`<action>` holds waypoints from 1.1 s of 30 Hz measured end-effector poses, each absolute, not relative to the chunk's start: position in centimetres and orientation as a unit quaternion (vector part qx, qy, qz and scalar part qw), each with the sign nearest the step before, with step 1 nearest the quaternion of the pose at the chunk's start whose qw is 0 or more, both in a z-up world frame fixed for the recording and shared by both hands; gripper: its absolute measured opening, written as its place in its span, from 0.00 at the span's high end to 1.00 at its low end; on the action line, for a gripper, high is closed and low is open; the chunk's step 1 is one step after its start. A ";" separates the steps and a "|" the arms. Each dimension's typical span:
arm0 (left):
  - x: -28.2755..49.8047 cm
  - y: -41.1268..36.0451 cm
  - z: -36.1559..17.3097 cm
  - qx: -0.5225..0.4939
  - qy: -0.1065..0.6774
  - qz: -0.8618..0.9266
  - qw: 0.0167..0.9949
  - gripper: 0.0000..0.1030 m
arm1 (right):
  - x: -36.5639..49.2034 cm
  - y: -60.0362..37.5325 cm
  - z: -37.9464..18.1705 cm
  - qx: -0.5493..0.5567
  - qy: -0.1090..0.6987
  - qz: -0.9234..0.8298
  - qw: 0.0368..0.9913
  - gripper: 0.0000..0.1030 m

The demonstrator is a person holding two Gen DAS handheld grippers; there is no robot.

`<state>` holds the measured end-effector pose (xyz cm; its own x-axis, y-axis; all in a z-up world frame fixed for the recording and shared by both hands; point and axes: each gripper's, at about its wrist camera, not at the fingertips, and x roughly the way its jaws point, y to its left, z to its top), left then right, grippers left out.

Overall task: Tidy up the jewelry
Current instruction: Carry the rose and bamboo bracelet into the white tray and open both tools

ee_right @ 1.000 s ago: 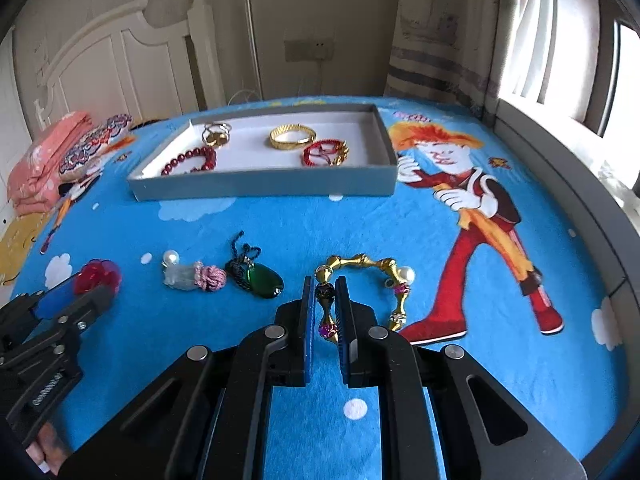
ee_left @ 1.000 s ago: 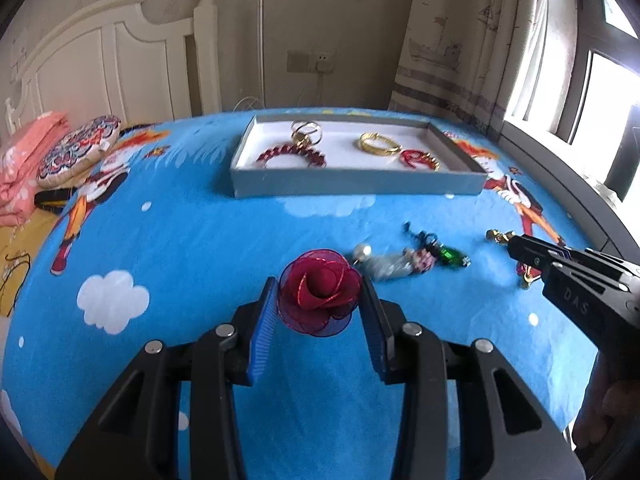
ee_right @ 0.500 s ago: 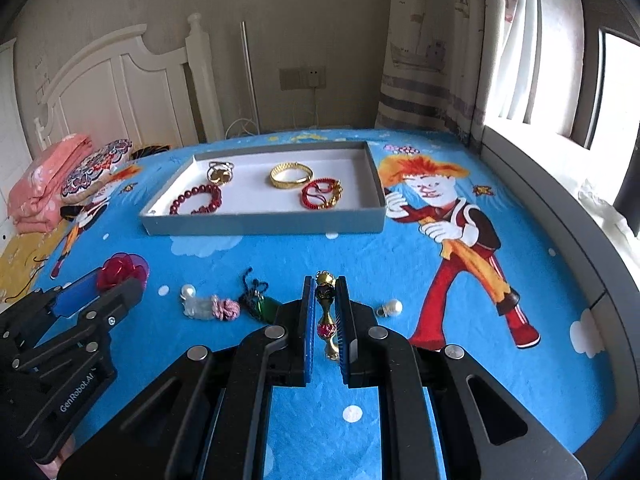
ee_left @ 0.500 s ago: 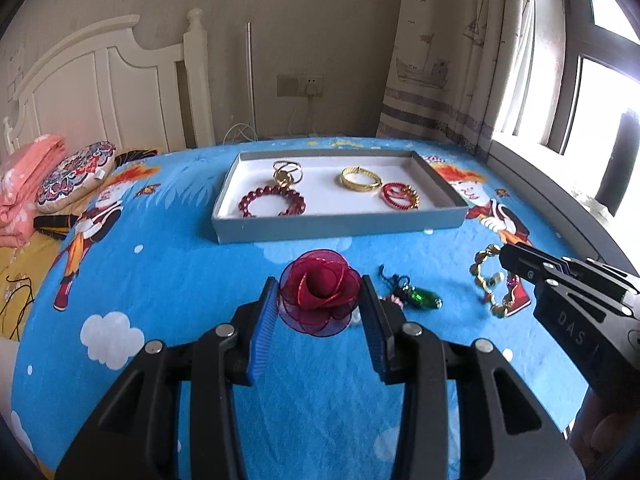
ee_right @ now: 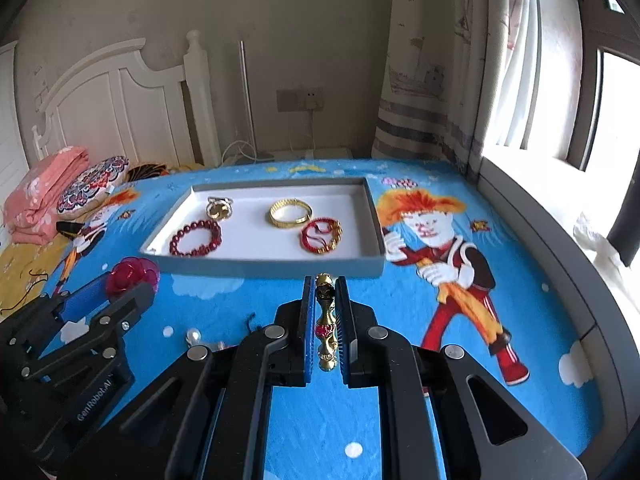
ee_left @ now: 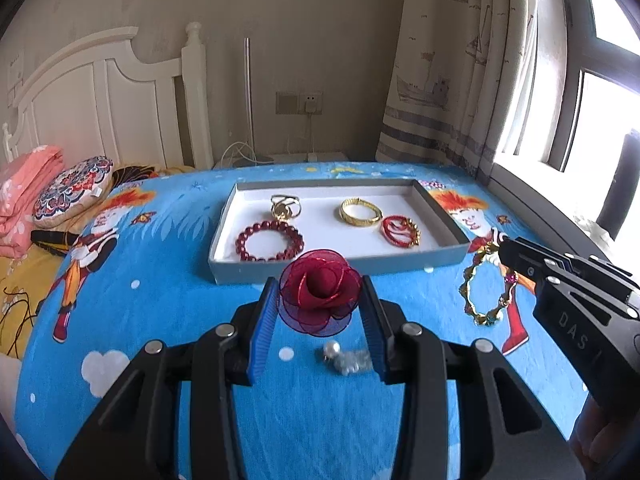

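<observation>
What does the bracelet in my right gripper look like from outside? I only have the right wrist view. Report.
Observer: In the left wrist view, the gold bracelet hangs as an open loop from the right gripper, pinched at one side.
Operator: Check under the left gripper. I see just a pearl there.
Observer: A silvery charm lies beside the pearl on the bedspread, below the left gripper, which holds the red fabric rose.

"DAS" in pale raised letters on black body of right gripper (ee_left: 505, 254), seen from left wrist view; letters after it cut off. "GenRobot.AI" in white along black body of left gripper (ee_right: 132, 280), seen from right wrist view. No other legible text.
</observation>
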<state>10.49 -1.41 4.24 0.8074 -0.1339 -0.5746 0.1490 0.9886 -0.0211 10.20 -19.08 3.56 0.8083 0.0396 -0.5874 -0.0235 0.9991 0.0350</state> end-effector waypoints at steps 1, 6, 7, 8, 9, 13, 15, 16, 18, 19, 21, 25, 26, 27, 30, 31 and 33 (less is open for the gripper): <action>10.7 -1.4 4.4 0.013 0.300 -0.074 0.951 0.62 | 10.4 -19.0 3.7 0.013 0.307 0.016 0.951 0.88; 11.8 -1.4 5.2 0.013 0.292 -0.072 0.954 0.62 | 11.3 -18.8 4.7 0.013 0.296 0.014 0.955 0.88; 12.0 -1.4 5.4 0.014 0.291 -0.072 0.954 0.62 | 11.5 -18.7 4.9 0.013 0.295 0.013 0.955 0.88; 12.3 -1.3 5.5 0.013 0.289 -0.072 0.955 0.62 | 11.8 -18.7 5.1 0.014 0.293 0.013 0.956 0.88; 12.6 -1.3 5.7 0.013 0.288 -0.071 0.955 0.62 | 12.0 -18.7 5.2 0.014 0.291 0.012 0.957 0.88; 13.8 -1.1 6.3 0.014 0.282 -0.068 0.957 0.62 | 13.1 -18.6 5.7 0.013 0.285 0.009 0.958 0.88; 14.5 -1.1 6.5 0.016 0.280 -0.066 0.958 0.62 | 13.6 -18.5 5.8 0.012 0.283 0.008 0.959 0.88; 14.9 -1.1 6.6 0.018 0.279 -0.066 0.958 0.62 | 13.8 -18.4 6.0 0.012 0.282 0.008 0.959 0.88; 15.6 -1.0 6.7 0.020 0.278 -0.065 0.958 0.62 | 14.4 -18.2 6.2 0.011 0.279 0.009 0.960 0.88; 15.8 -0.9 6.7 0.021 0.278 -0.065 0.958 0.62 | 14.7 -18.1 6.3 0.011 0.278 0.010 0.960 0.88; 16.6 -0.9 6.8 0.021 0.277 -0.064 0.959 0.62 | 15.2 -17.9 6.4 0.010 0.277 0.010 0.961 0.88; 18.1 -0.8 7.0 0.022 0.277 -0.061 0.959 0.62 | 16.4 -17.6 6.8 0.010 0.272 0.011 0.962 0.88; 18.6 -0.7 7.0 0.022 0.277 -0.060 0.959 0.62 | 16.7 -17.5 6.9 0.010 0.271 0.011 0.962 0.88; 19.0 -0.6 7.0 0.022 0.278 -0.059 0.958 0.62 | 17.0 -17.5 6.9 0.010 0.271 0.010 0.963 0.88; 20.1 -0.4 6.9 0.021 0.280 -0.057 0.958 0.62 | 18.2 -17.4 6.9 0.010 0.271 0.010 0.962 0.88; 20.6 -0.3 6.9 0.020 0.282 -0.056 0.958 0.62 | 18.4 -17.3 6.9 0.011 0.271 0.009 0.962 0.88; 21.3 -0.2 6.7 0.020 0.284 -0.055 0.957 0.62 | 19.1 -17.2 6.8 0.011 0.272 0.009 0.962 0.88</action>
